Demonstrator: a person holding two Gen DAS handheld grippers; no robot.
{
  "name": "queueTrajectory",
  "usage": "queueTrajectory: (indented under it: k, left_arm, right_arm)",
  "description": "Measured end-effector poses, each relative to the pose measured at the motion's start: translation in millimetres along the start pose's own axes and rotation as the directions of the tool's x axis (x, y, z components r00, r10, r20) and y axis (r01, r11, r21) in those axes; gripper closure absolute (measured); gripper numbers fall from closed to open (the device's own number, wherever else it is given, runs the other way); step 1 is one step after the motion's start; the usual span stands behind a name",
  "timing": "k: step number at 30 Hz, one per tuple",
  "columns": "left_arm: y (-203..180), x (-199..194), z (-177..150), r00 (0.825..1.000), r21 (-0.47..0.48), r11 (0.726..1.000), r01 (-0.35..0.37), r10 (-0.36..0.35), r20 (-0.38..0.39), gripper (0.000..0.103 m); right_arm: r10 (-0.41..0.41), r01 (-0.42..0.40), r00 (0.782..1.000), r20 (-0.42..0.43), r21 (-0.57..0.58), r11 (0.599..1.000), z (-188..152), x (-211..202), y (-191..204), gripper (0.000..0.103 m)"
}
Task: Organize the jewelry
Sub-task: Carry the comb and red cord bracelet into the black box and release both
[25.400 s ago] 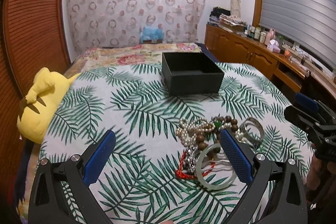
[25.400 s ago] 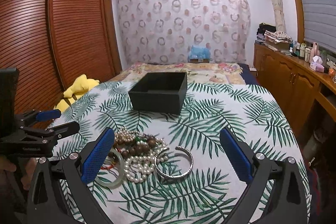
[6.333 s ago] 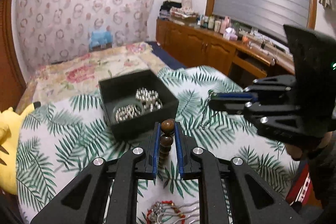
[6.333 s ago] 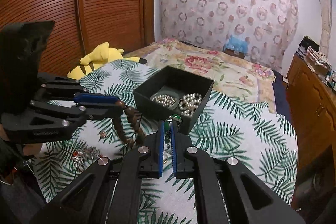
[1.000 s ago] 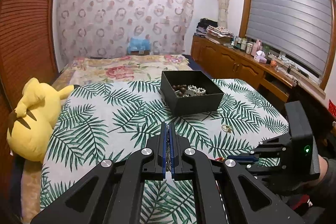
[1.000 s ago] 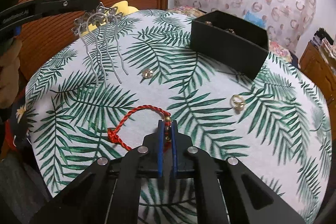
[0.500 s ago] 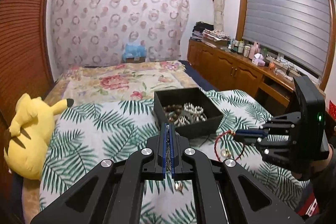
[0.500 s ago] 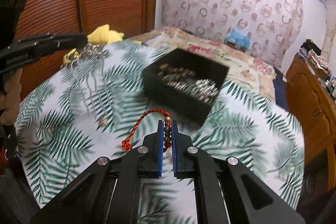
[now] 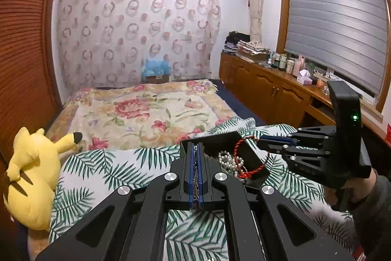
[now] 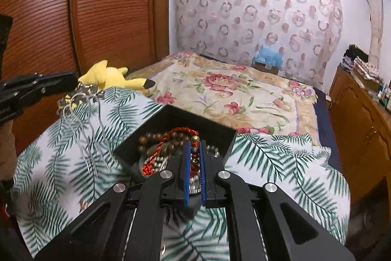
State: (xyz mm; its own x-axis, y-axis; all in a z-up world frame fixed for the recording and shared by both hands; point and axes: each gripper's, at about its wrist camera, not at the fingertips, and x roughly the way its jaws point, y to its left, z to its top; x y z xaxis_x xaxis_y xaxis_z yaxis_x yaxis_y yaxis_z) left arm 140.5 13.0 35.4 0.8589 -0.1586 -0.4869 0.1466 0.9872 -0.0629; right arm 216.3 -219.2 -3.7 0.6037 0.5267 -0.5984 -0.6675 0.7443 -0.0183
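The black jewelry box (image 9: 254, 158) (image 10: 215, 131) stands on the palm-leaf cloth and holds pearls (image 9: 228, 160) and brown beads (image 10: 146, 138). My right gripper (image 10: 194, 148) (image 9: 261, 138) is shut on the beaded end of a red cord bracelet (image 10: 180, 132) (image 9: 240, 143), which hangs over and into the box. My left gripper (image 9: 194, 151) (image 10: 73, 81) is shut on a silver hair comb (image 10: 80, 99); its prongs hang above the cloth left of the box. In the left wrist view only the comb's edge shows between the pads.
A small gold piece (image 10: 83, 204) lies on the cloth at the near left. A yellow plush toy (image 9: 34, 175) (image 10: 110, 75) lies at the cloth's left edge. A floral bedspread (image 9: 146, 111) lies behind; wooden cabinets (image 9: 276, 92) stand at the right.
Both grippers have moved forward to the box. The right one has carried the red bracelet over the box, and part of it now hangs inside. The left still holds the comb.
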Motion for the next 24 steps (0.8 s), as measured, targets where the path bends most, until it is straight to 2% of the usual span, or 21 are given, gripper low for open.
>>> queueTrajectory:
  k: [9, 11, 12, 24]
  left_arm:
    - [1.4, 29.0, 12.2, 1.000, 0.010, 1.000, -0.002, 0.002, -0.012, 0.101]
    - [1.4, 34.7, 12.9, 1.000, 0.009, 1.000, 0.002, -0.001, -0.017, 0.101]
    - [0.6, 38.3, 14.7, 1.000, 0.011, 1.000, 0.003, -0.003, -0.021, 0.101]
    - [-8.9, 65.1, 24.4, 0.999, 0.024, 0.999, 0.037, -0.036, -0.029, 0.101]
  right_arm:
    - [0.048, -0.048, 0.997, -0.057, 0.011, 0.999, -4.6, 33.4, -1.1, 0.094]
    - [0.050, -0.049, 0.997, -0.064, 0.014, 0.999, -5.4, 35.6, -2.2, 0.086]
    - [0.046, -0.045, 0.997, -0.064, 0.017, 0.999, -5.3, 35.9, -2.2, 0.078]
    - [0.004, -0.003, 0.999, -0.038, 0.033, 0.999, -3.3, 9.6, -21.9, 0.078]
